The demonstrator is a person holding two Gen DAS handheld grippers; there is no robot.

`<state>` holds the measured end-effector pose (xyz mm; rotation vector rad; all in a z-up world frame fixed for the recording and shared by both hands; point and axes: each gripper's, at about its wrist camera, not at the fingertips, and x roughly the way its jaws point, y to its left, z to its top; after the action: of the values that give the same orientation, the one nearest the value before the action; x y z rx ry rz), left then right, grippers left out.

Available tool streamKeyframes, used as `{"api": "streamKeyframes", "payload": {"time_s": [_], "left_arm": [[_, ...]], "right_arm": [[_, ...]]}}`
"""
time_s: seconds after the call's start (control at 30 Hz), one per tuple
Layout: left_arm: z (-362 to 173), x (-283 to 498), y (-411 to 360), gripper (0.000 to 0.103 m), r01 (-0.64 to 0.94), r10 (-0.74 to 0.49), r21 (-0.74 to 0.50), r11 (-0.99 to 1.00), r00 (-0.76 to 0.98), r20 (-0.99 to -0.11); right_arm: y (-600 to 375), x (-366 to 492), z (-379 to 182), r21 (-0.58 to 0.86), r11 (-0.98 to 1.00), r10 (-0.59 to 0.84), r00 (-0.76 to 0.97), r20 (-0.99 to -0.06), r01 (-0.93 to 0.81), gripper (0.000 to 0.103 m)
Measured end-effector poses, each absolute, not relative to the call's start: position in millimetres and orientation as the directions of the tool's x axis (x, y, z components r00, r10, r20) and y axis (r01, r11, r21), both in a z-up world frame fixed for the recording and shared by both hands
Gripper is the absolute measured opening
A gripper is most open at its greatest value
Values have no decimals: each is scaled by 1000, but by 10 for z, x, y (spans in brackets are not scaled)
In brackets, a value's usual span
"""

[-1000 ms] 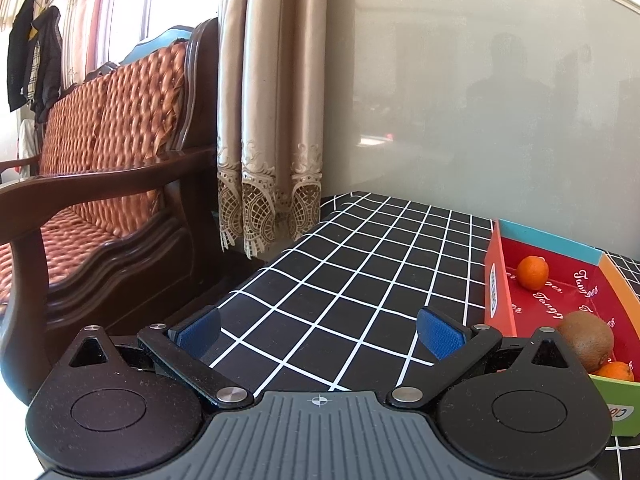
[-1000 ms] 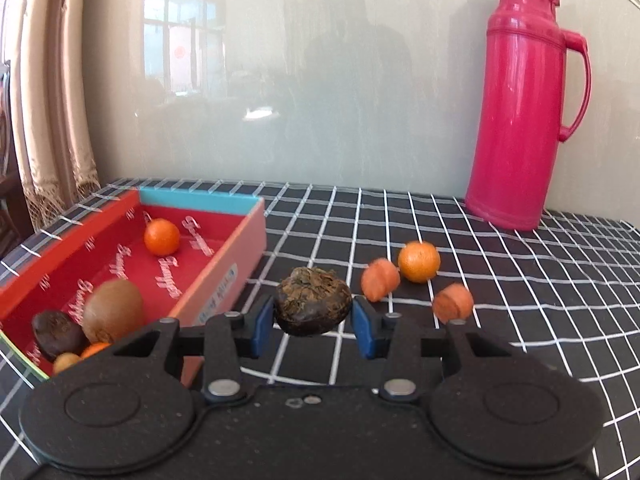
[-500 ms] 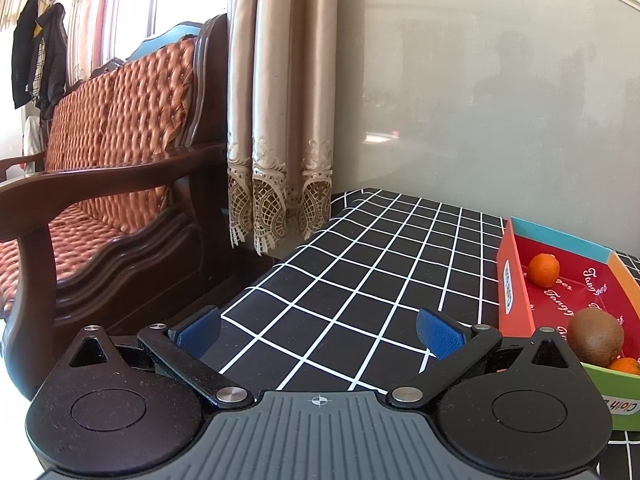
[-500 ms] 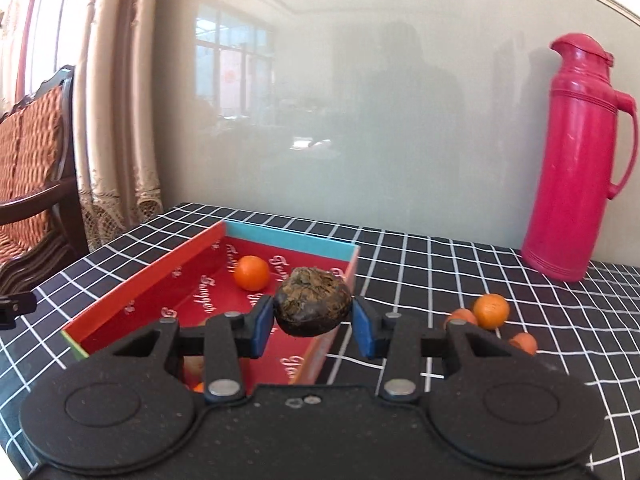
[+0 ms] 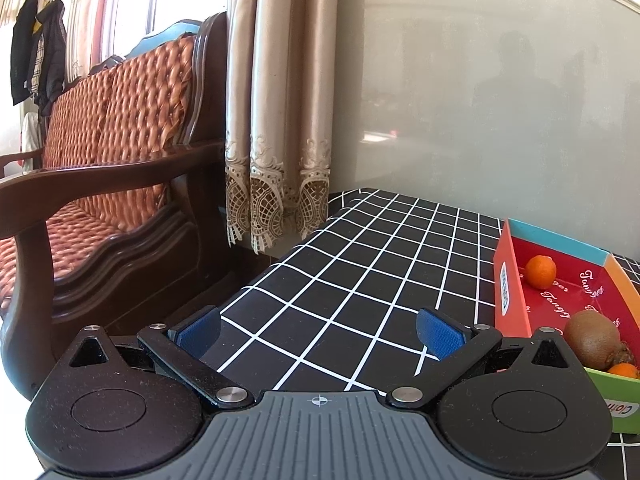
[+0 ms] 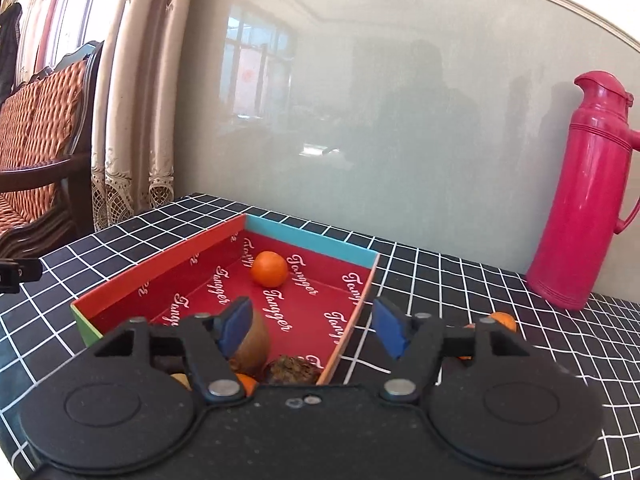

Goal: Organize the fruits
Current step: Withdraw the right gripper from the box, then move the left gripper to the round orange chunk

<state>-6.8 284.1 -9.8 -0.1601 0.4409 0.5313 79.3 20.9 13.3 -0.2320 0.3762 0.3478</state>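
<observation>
Your right hand-held gripper [image 6: 310,326] hangs spread and empty over the red box [image 6: 160,272], the dark fruit [image 6: 294,368] lying inside at its near corner, while your left hand-held gripper [image 5: 320,330], also spread, waits aside over the checked surface [image 5: 360,280].

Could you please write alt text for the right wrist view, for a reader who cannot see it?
The right hand-held gripper hangs open over the near end of a red box, where a dark wrinkled fruit lies beside a kiwi. A tangerine sits at the far end. A pink thermos stands on the black checked tablecloth.
</observation>
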Motion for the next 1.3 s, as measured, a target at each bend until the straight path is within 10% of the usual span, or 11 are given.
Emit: {"api": "streamKeyframes", "payload": {"time_s": [1.3], "left_arm": [[12, 612, 421, 103, -31, 28, -1, 1000, 919, -393]], "right_arm": [[-2554, 634, 86, 6, 984, -166, 916, -365, 181, 83]]}}
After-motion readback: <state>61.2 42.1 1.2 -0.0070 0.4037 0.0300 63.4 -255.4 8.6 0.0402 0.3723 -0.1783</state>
